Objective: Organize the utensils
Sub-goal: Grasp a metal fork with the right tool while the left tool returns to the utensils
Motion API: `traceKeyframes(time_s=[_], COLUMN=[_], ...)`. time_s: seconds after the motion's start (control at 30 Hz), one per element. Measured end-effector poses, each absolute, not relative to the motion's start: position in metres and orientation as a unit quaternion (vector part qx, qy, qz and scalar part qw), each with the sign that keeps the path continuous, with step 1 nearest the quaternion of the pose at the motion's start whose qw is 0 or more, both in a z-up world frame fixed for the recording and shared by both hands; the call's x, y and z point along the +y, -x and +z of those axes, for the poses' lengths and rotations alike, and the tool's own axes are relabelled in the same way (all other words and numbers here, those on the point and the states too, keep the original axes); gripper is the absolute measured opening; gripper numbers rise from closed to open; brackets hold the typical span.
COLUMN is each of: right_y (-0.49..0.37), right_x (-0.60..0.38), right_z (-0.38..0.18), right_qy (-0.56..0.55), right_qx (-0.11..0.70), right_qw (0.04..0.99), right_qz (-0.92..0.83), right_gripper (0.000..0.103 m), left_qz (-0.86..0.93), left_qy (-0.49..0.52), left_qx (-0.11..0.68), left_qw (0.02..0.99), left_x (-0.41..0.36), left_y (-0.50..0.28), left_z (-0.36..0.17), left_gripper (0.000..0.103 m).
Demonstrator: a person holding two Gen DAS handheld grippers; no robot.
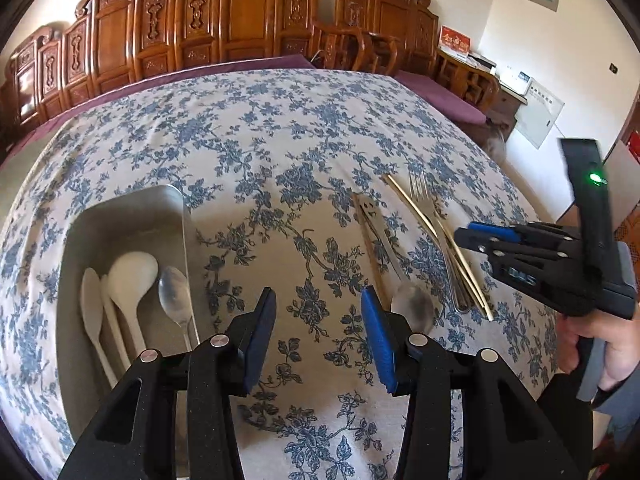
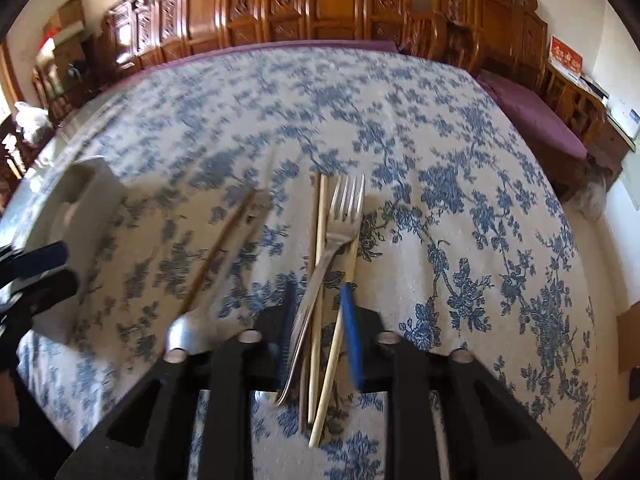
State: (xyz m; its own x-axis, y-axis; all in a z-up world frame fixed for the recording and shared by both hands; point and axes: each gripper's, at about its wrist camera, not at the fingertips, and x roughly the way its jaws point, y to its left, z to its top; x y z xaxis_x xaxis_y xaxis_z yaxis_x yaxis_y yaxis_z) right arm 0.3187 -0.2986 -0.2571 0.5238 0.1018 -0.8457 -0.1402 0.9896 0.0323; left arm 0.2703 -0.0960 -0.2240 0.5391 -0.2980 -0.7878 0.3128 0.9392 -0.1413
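Observation:
A grey tray (image 1: 80, 232) on the left holds white spoons (image 1: 132, 272) and a metal spoon (image 1: 174, 292). My left gripper (image 1: 320, 336) hangs open over bare tablecloth, between the tray and a second metal spoon (image 1: 412, 308) that lies beside a brown chopstick (image 1: 368, 248). Further right lie a fork (image 2: 344, 216) and two pale chopsticks (image 2: 320, 216), crossed in a bundle on the cloth. My right gripper (image 2: 320, 328) straddles their handles, with a pad against each side of the bundle. The right wrist view is blurred.
The table (image 1: 280, 128) wears a blue floral cloth. Carved wooden benches (image 1: 240, 20) with purple cushions line its far side and right side. A hand (image 1: 600, 344) holds the right gripper at the table's right edge.

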Motion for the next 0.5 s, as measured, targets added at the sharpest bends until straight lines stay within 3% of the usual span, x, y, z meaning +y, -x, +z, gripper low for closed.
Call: traceKeyframes(time_s=[0.5], right_y=[-0.343], right_x=[-0.293], right_z=[-0.277], right_qy=[0.007], right_qx=[0.509], right_qw=[0.86], right_qz=[0.036], right_gripper=[0.009], left_qz=[-0.174], left_qy=[-0.015], left_qx=[0.453], left_qw=[0.874], left_x=[-0.101], left_y=[-0.27], left_z=[-0.231], left_gripper=[0.042])
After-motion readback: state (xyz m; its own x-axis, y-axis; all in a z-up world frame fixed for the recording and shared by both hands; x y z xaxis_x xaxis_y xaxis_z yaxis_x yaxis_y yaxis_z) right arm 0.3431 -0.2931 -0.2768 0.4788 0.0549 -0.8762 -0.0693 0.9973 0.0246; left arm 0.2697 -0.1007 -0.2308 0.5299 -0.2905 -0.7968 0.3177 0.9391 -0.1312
